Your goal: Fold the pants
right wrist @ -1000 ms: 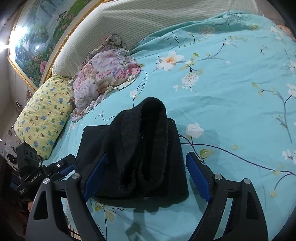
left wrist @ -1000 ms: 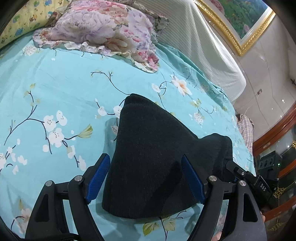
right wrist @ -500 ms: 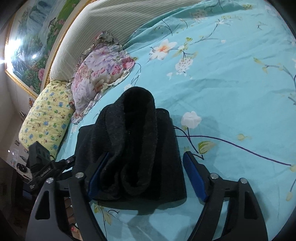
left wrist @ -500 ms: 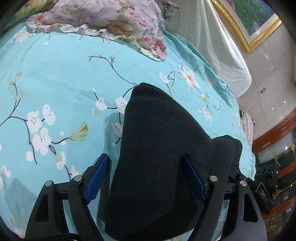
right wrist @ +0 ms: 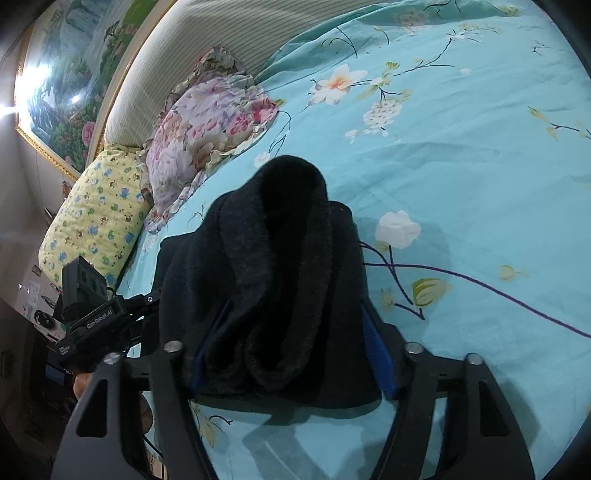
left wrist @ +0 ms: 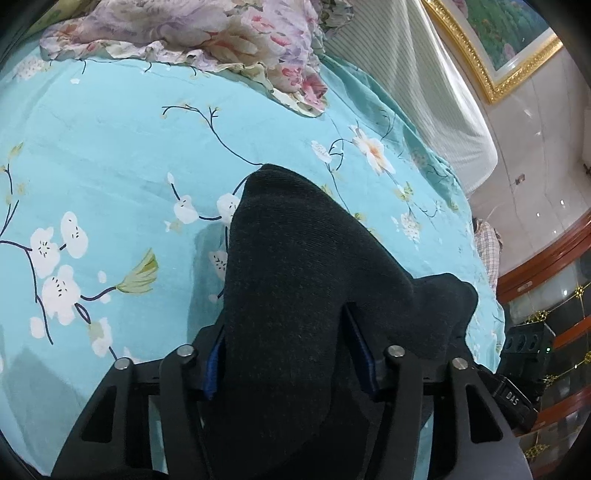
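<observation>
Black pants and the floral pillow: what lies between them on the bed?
Only bare teal floral bedsheet lies between the folded black pants and the floral pillow, clearest in the left wrist view; the right wrist view agrees.

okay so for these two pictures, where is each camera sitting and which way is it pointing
Left wrist: rides on the left gripper, looking down along its fingers, closing round the black pants, across the bedspread toward a flowered pillow.
Right wrist: rides on the right gripper, looking down over the pants, its jaws closing round them; the left gripper shows at left.
Shared: pants, bedspread, flowered pillow, each other's gripper.
</observation>
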The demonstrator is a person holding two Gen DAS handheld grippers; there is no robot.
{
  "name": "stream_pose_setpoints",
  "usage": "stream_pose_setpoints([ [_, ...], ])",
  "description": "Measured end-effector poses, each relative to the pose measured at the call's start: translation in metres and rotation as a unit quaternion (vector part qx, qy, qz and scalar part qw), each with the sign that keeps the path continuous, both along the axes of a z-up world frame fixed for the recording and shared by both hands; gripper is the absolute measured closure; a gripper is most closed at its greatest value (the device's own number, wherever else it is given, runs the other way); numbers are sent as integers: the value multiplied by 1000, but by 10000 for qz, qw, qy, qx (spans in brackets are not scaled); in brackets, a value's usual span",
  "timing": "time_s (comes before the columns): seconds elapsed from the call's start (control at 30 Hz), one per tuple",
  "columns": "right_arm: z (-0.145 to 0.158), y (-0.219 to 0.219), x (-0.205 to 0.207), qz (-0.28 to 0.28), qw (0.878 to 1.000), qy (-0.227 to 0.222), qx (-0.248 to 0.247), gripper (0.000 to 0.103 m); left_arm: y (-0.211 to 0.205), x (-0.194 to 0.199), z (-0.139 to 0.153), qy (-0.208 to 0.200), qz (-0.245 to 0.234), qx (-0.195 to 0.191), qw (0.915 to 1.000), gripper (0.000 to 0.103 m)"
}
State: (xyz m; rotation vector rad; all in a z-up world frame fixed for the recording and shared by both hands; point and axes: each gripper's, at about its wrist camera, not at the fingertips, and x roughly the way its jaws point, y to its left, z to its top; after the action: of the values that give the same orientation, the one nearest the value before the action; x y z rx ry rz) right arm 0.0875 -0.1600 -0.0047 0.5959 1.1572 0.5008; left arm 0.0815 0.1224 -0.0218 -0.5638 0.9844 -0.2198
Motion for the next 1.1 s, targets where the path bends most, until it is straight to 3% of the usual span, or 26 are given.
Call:
stream_pose_setpoints([
  [0.1, 2, 1, -1, 46, 10000, -23, -11, 49, 0, -4, 6, -85, -34, -43, 9999, 63],
  [0.27, 18, 7, -2, 128, 9996, -196, -182, 58, -1, -11, 18, -219, -24, 47, 9997, 70],
  [0.43, 33, 10, 0, 187, 9991, -353, -138, 60, 11, -25, 30, -316, 76, -143, 9994, 72],
  [0.63, 46, 23, 5, 335, 9983, -472, 36, 61, 31, -44, 51, -529, 349, -43, 9980, 72],
  [1.1, 57, 115, 38, 1120, 9903, -694, 450, 61, 119, -77, 75, -709, 1298, 268, 9886, 72],
])
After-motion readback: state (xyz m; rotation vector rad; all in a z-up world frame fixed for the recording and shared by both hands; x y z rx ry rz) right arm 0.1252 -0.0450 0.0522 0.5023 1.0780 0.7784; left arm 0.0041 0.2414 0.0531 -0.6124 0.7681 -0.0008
